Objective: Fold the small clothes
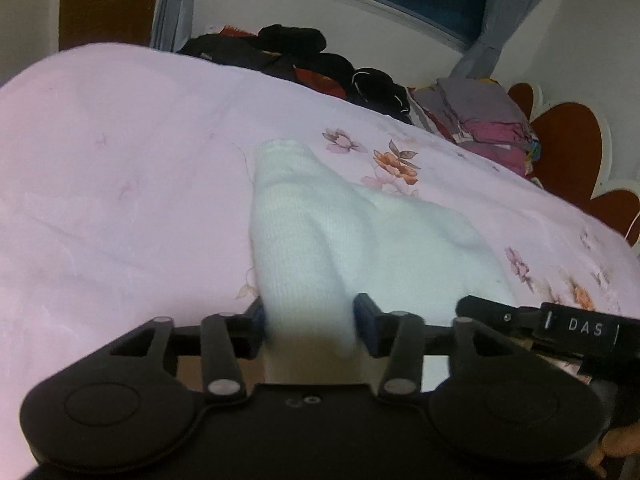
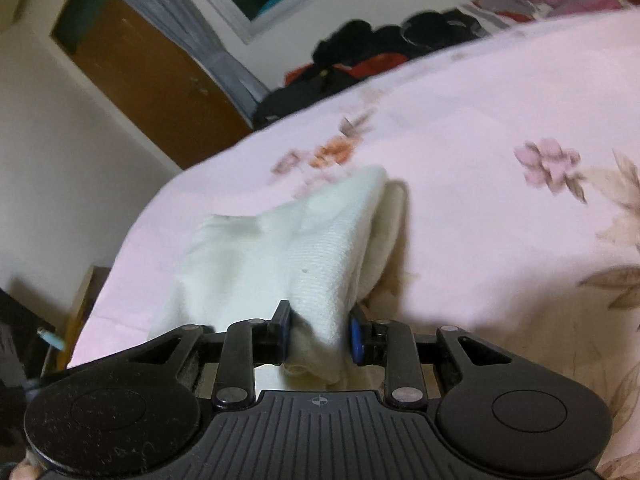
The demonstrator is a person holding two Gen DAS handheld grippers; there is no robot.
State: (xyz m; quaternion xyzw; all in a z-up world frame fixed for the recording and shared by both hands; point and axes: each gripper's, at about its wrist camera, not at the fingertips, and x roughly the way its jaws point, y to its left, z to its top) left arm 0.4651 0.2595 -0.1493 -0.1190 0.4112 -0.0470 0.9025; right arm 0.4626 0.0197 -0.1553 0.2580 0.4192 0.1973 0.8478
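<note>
- Left tongs point(image 1: 308, 322) pinched one end of the white cloth point(image 1: 320, 224).
- Right tongs point(image 2: 320, 334) squeezed its other end tight.
- It hung over the pink bed point(image 1: 120, 180).

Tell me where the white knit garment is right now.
The white knit garment lies on the pink floral bedsheet, near edge held between the left gripper fingers; in the right wrist view the right gripper grips another part.
</note>
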